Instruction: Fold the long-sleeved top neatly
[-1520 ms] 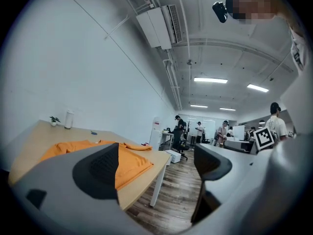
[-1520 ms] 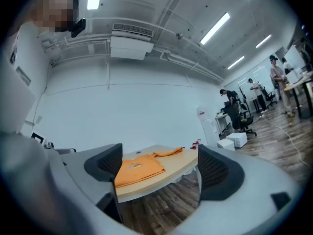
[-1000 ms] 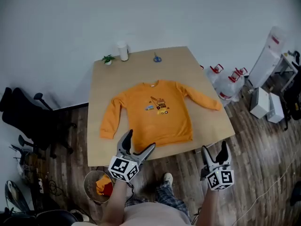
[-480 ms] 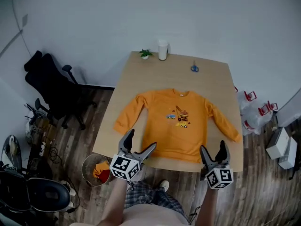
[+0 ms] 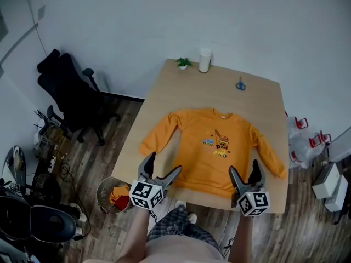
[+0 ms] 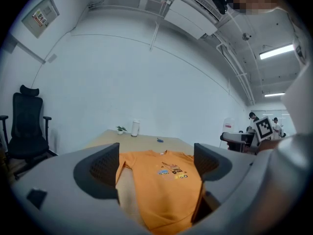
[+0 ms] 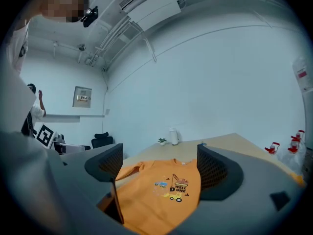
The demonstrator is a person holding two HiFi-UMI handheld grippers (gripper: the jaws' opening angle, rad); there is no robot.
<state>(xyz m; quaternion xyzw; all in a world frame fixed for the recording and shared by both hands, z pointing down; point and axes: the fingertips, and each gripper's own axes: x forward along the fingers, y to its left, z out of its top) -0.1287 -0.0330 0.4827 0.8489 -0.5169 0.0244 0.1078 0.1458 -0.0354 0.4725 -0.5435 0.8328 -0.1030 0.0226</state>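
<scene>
An orange long-sleeved top (image 5: 214, 147) lies flat and face up on the wooden table (image 5: 164, 103), sleeves spread to both sides, a printed picture on its chest. My left gripper (image 5: 162, 169) hovers open over the table's near edge, beside the top's lower left hem. My right gripper (image 5: 244, 173) is open too, held above the lower right hem. Neither touches the cloth. The left gripper view shows the top (image 6: 164, 180) between open jaws; the right gripper view shows the same top (image 7: 166, 190).
At the table's far end stand a small plant (image 5: 183, 63) and a white cup (image 5: 205, 59); blue scissors (image 5: 240, 84) lie nearby. A black office chair (image 5: 74, 95) is left of the table, a waste basket (image 5: 112, 197) on the floor at the near-left corner.
The head view has swung so the table sits further right and nearer. Both grippers stay open and have closed in slightly on the top's near hem.
</scene>
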